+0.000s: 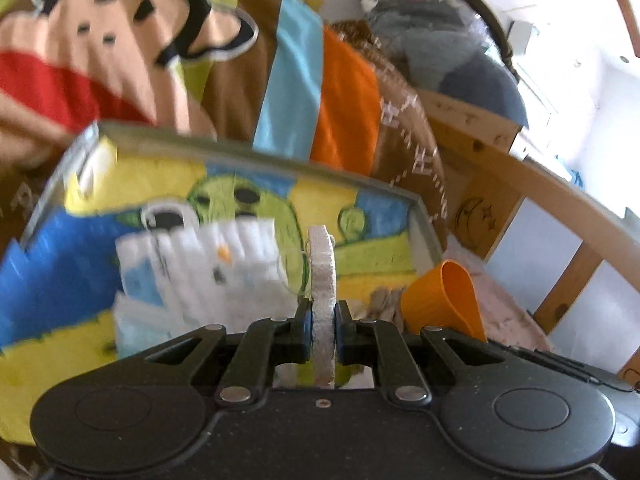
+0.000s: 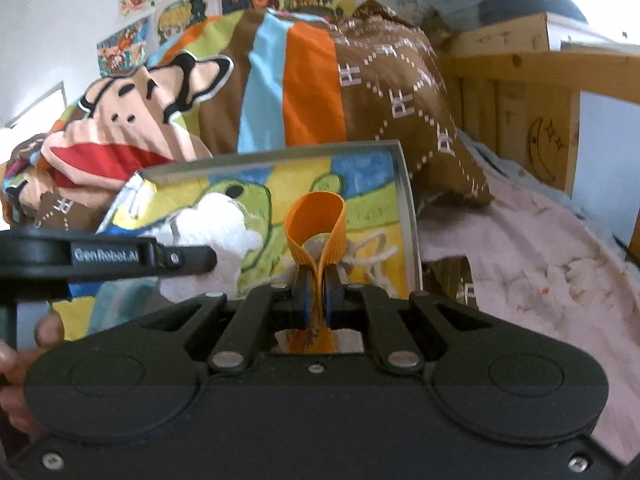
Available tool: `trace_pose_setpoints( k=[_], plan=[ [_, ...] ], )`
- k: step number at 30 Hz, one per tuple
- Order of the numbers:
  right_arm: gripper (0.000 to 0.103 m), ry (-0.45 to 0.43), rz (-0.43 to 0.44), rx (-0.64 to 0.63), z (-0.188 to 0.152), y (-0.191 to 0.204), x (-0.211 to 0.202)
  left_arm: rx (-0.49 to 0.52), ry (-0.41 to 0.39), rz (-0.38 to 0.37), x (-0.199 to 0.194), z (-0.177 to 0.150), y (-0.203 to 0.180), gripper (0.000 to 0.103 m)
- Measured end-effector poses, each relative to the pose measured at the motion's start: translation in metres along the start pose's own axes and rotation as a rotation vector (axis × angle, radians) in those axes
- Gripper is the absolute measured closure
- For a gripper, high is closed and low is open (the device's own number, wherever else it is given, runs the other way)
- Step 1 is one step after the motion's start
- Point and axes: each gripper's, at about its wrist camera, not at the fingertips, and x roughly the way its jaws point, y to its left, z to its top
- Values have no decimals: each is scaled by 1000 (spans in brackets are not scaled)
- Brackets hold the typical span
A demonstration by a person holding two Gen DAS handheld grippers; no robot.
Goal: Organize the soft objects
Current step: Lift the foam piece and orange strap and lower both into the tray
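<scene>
The left gripper (image 1: 323, 322) pinches a white foam disc (image 1: 322, 276) — the right gripper (image 2: 316, 290) squeezes an orange cup (image 2: 316, 224) — both near a painted tray (image 2: 404, 184).

Between the left gripper's (image 1: 323, 322) matt black plastic fingers: a rough, grainy white foam piece (image 1: 322, 280); between the right gripper's (image 2: 316, 292) fingers: a smooth, ribbed orange rubbery cup (image 2: 316, 224); beyond both: a soft printed cloth blanket (image 2: 280, 80).
</scene>
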Motion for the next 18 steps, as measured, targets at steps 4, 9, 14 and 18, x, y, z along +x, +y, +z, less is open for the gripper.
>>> trace_pose_setpoints(
  k=[4, 9, 14, 18],
  plan=[
    [101, 23, -2, -10, -8, -1, 9, -1, 35, 2, 12, -14, 5, 91],
    [101, 75, -23, -12, -20, 0, 28, -14, 36, -5, 16, -20, 9, 91],
    [101, 68, -27, -29, -22, 6, 31, -10, 37, 0, 14, -18, 10, 90],
    [96, 66, -35, -62, -21, 14, 30, -19, 26, 12, 7, -12, 10, 86]
  ],
)
